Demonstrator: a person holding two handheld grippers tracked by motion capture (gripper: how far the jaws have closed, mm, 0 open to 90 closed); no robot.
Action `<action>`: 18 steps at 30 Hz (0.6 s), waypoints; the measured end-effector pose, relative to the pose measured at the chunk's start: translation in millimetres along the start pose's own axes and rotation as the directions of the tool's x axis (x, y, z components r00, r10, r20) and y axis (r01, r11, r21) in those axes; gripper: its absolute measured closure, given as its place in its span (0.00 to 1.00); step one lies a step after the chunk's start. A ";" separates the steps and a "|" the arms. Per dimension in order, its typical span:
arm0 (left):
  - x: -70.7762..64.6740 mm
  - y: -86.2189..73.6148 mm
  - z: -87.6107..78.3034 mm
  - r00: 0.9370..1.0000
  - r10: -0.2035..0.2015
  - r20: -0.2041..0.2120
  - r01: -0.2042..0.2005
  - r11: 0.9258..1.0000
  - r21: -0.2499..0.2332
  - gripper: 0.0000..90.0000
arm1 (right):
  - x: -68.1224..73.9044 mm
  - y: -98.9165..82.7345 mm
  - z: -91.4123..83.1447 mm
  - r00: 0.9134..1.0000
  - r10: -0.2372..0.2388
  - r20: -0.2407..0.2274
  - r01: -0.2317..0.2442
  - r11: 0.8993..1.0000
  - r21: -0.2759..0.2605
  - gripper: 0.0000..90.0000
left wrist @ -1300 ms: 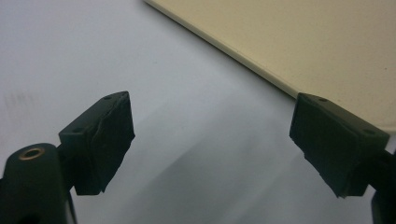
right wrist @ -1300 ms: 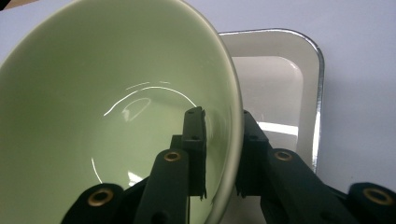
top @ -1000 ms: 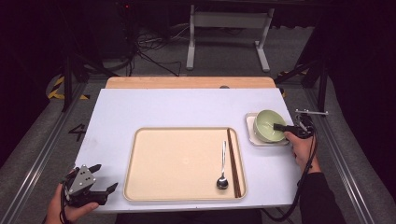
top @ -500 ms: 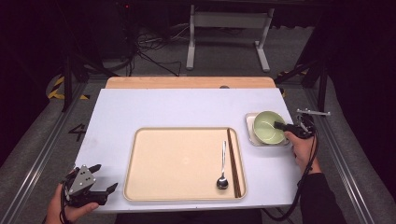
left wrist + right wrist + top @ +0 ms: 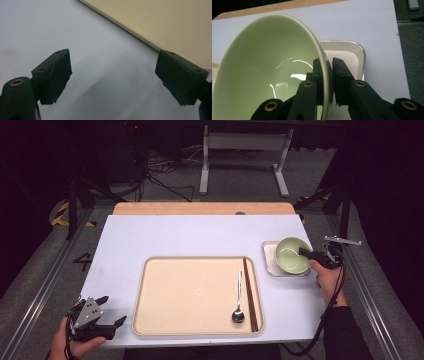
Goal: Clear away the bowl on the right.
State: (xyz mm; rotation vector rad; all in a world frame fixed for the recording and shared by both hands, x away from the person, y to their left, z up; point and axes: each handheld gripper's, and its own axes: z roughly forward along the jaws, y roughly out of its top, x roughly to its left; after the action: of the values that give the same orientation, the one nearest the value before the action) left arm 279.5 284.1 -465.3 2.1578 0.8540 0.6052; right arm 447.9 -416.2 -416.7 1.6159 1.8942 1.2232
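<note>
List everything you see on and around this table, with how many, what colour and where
bowl: one, pale green, over the small tray at the table's right edge, its rim pinched by the right gripper
small tray: one, white with a metallic rim, right of the big tray
big tray: one, beige, middle of the table near the front
spoon: one, silver, on the big tray's right part
chopsticks: one pair, dark brown, on the big tray right of the spoon
table: one, white top with a wooden strip at the far edge
metal stand: one, grey, on the floor behind the table
right gripper: one, black, shut on the bowl's rim
left gripper: one, black, jaws open over the table's front left corner
</note>
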 end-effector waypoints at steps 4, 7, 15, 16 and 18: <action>0.0 -0.2 -0.3 1.000 -0.002 -0.002 0.002 1.000 0.000 0.16 | 5.3 3.1 -5.2 1.000 -0.018 -0.006 0.018 0.999 -0.028 0.91; 0.2 -0.4 -0.4 1.000 -0.001 -0.001 0.001 1.000 0.000 0.16 | 7.5 4.4 -7.3 1.000 -0.025 -0.011 0.024 0.999 -0.037 0.91; 0.4 -0.4 -0.6 1.000 -0.001 -0.002 0.001 1.000 -0.002 0.16 | 18.6 9.7 -16.3 0.998 -0.052 -0.023 0.050 0.996 -0.072 0.91; 0.4 -0.4 -0.6 1.000 -0.001 -0.002 0.001 1.000 -0.001 0.16 | 20.5 10.4 -17.1 0.998 -0.056 -0.027 0.054 0.996 -0.076 0.91; 0.4 -0.5 -0.5 1.000 0.000 -0.002 0.000 1.000 -0.001 0.16 | 24.4 11.7 -18.6 0.997 -0.067 -0.035 0.063 0.994 -0.086 0.91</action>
State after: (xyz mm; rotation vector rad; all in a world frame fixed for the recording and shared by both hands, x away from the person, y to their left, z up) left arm 279.3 284.8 -465.3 2.1568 0.8546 0.6080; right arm 434.5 -400.9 -390.9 1.4861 1.8762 1.2974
